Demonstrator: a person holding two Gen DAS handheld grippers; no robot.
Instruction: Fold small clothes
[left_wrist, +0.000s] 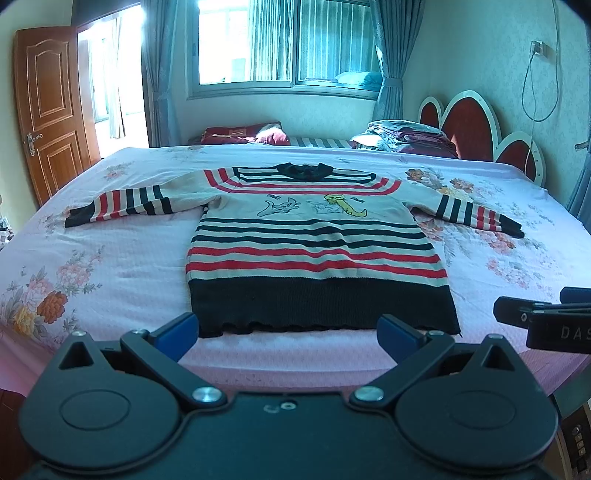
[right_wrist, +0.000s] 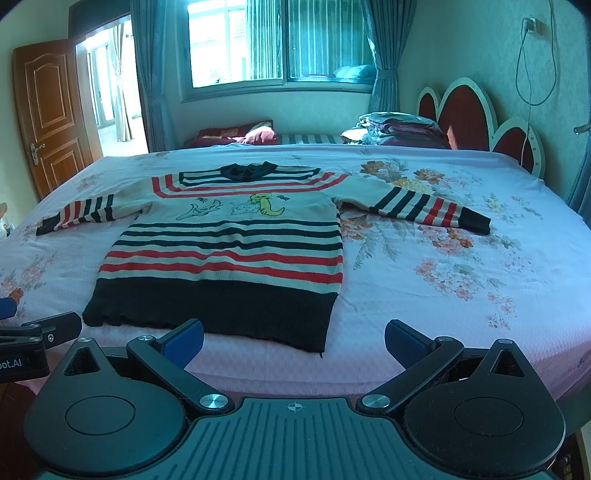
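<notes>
A small striped sweater (left_wrist: 314, 243), cream with red and navy bands and a cartoon print, lies flat and face up on the bed, both sleeves spread out; it also shows in the right wrist view (right_wrist: 229, 251). Its dark hem is nearest me. My left gripper (left_wrist: 288, 336) is open and empty, just short of the hem at the bed's near edge. My right gripper (right_wrist: 293, 343) is open and empty, in front of the hem's right corner. Each gripper shows at the edge of the other's view, the right one (left_wrist: 546, 317) and the left one (right_wrist: 33, 336).
The bed (left_wrist: 110, 266) has a pink floral sheet. Folded bedding (left_wrist: 402, 134) and a red pillow (left_wrist: 240, 134) lie at the far side by the red headboard (left_wrist: 469, 122). A wooden door (left_wrist: 48, 110) stands open at the left. A window with curtains is behind.
</notes>
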